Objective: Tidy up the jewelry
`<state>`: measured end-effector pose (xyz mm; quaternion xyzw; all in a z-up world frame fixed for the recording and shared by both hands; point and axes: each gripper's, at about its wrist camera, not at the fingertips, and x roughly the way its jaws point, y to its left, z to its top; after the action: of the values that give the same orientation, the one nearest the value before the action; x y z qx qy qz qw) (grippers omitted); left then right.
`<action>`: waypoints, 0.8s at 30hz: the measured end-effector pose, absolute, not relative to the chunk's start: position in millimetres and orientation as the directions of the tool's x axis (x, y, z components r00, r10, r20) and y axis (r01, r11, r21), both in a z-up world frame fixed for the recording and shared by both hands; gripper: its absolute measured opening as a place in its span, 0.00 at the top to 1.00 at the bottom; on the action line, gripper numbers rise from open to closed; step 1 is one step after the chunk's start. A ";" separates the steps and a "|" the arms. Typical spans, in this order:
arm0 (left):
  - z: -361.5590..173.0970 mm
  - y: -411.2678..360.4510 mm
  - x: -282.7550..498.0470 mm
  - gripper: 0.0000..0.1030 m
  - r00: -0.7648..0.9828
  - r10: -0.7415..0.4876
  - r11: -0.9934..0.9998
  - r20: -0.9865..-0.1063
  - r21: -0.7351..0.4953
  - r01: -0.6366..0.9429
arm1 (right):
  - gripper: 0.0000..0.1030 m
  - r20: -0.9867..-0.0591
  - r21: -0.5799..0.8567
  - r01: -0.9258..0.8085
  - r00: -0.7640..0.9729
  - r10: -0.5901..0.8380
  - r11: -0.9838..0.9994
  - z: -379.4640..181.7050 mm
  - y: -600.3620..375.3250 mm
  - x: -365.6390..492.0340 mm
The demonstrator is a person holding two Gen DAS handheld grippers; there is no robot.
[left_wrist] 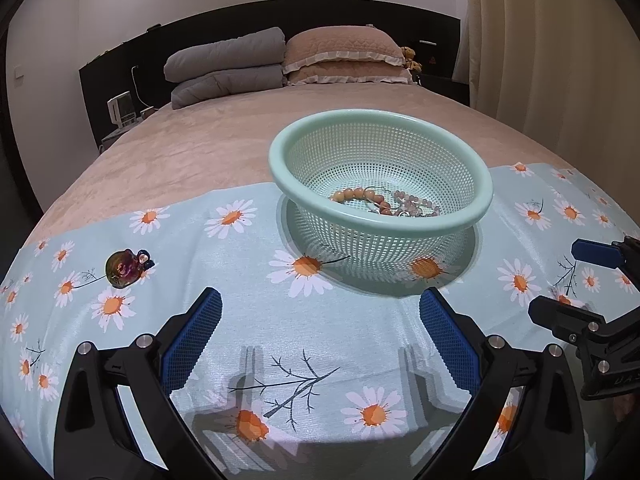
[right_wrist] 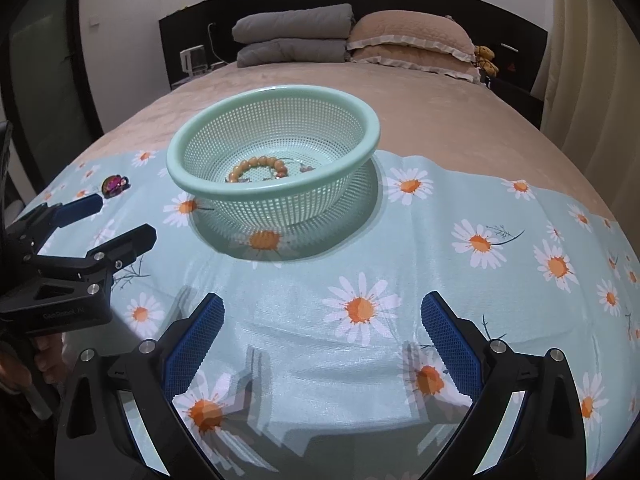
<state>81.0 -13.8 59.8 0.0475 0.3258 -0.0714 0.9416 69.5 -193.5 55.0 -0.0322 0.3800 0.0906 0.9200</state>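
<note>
In basket (left_wrist: 420, 222): bracelets (left_wrist: 362, 196) half-hidden by rim | charm (left_wrist: 126, 268) blurry

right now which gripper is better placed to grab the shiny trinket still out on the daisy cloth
Left. The iridescent round trinket lies left of the mint mesh basket, nearer the open left gripper; the right gripper sits farther right, beyond the basket.

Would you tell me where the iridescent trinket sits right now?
The iridescent trinket lies on the daisy cloth, left of the green basket, outside it.
</note>
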 end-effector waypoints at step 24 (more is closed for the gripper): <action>52.8 -15.7 84.4 0.06 0.747 -0.119 0.981 -0.654 0.036 0.189 | 0.08 -0.724 0.018 -0.200 0.673 0.151 0.980 52.1 -193.4 70.3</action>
<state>84.4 -15.7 52.8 0.0500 0.3462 -0.0825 0.9332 70.3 -193.4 52.1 -0.0311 0.3926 0.0958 0.9142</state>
